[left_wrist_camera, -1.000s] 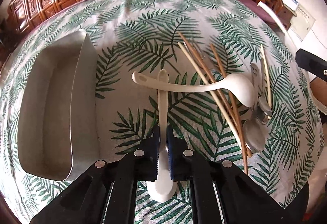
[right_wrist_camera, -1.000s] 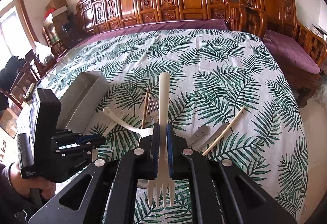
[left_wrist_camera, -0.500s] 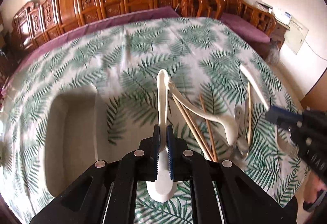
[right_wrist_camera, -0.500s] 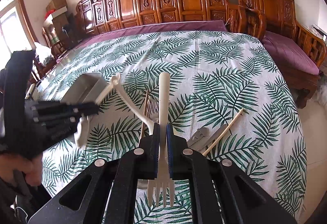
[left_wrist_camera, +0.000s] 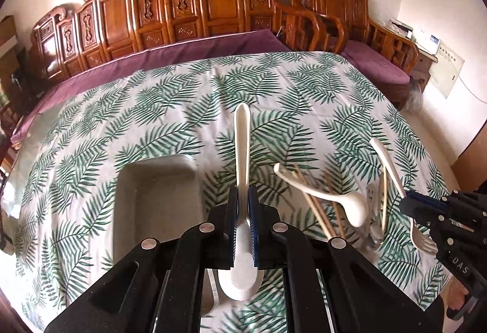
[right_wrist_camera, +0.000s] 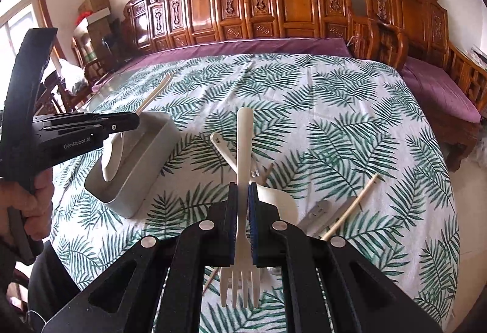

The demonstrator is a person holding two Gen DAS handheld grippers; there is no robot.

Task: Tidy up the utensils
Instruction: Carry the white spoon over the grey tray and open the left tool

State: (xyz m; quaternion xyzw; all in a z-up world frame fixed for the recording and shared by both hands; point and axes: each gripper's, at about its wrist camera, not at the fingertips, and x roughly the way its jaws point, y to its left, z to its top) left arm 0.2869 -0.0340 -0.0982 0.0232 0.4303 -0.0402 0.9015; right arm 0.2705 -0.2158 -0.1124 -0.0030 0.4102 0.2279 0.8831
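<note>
Left claw [left_wrist_camera: 242, 213] gripped my white spoon [left_wrist_camera: 242, 150] above the grey tray [left_wrist_camera: 158, 199]; right claw [right_wrist_camera: 242, 211] gripped the white fork [right_wrist_camera: 243, 156].

Your left black plastic handheld gripper [left_wrist_camera: 242, 211] has angular linkage arms, four round silver screws and blue-edged fingers [left_wrist_camera: 253, 229]. Your right black handheld gripper [right_wrist_camera: 242, 220] matches it. Seen from the right wrist, the left one's side reads "GenRobot.AI" in white. You wear a dark sleeve [right_wrist_camera: 51, 281].
</note>
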